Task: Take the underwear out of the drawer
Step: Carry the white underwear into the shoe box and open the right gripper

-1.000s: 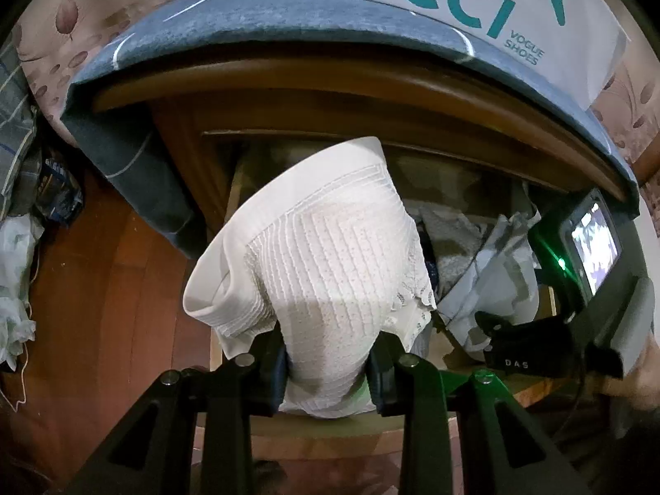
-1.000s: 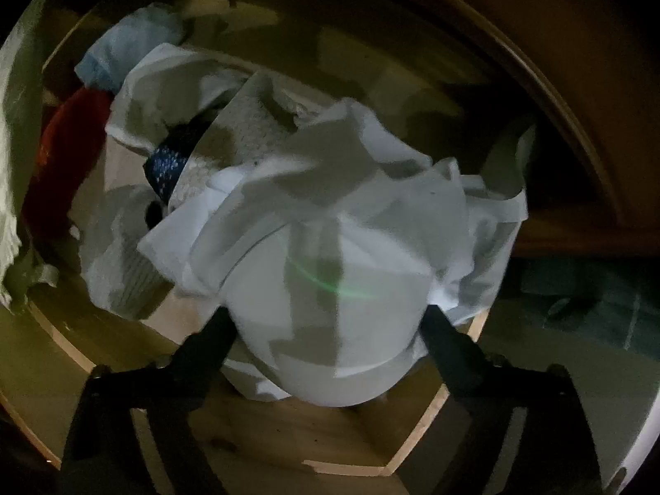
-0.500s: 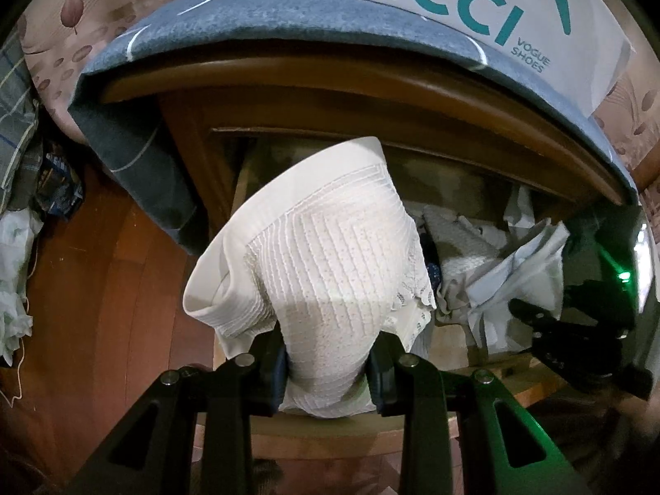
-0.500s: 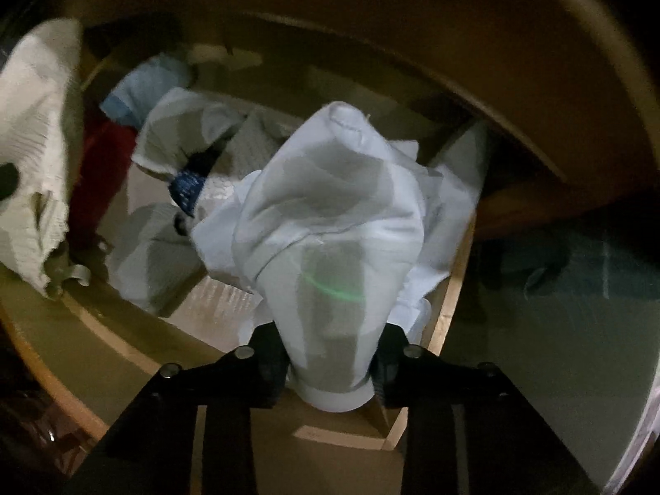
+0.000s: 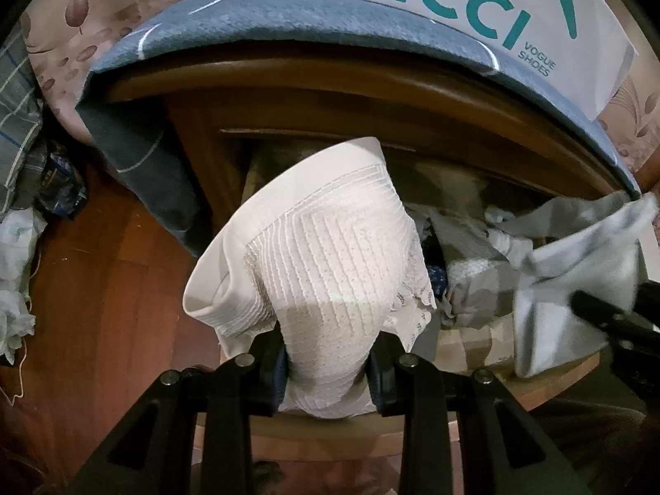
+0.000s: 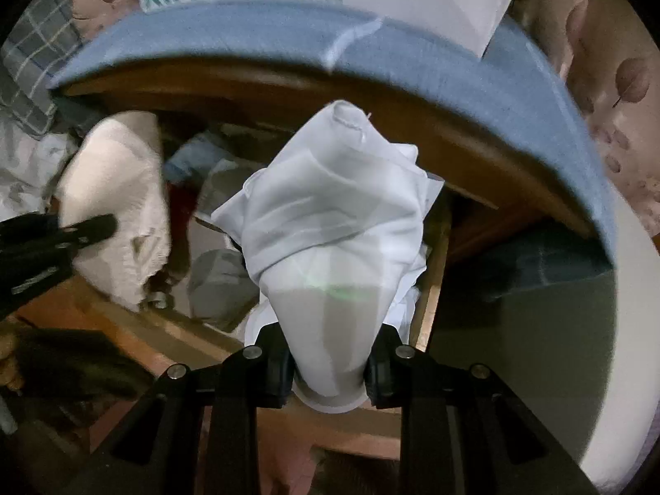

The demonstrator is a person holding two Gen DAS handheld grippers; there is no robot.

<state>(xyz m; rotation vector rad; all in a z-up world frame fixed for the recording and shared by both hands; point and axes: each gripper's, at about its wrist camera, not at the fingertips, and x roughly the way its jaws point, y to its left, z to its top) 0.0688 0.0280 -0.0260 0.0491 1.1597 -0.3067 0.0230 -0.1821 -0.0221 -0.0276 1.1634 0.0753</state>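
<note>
My left gripper (image 5: 328, 365) is shut on cream lace-textured underwear (image 5: 326, 255), held above the front edge of the open wooden drawer (image 5: 548, 379). The right gripper (image 6: 330, 365) is shut on plain white underwear (image 6: 334, 222), lifted above the drawer (image 6: 429, 309). In the left wrist view the white underwear (image 5: 577, 280) hangs at the right from the right gripper's black finger (image 5: 598, 309). The right wrist view shows the cream underwear (image 6: 119, 202) at the left, with the left gripper's black fingers (image 6: 86, 225) on it. More light and dark garments (image 5: 470, 264) lie in the drawer.
A blue-grey blanket (image 5: 330, 20) overhangs the wooden top above the drawer, with a white shoe-shop bag (image 5: 453, 4) lying on it. Wooden floor (image 5: 103, 288) spreads to the left, with cloth and bags piled at its far edge. A pale floor area (image 6: 536, 350) lies right of the drawer.
The right gripper closed on the white underwear and lifted it up out of the drawer. The left gripper stayed put with the cream underwear.
</note>
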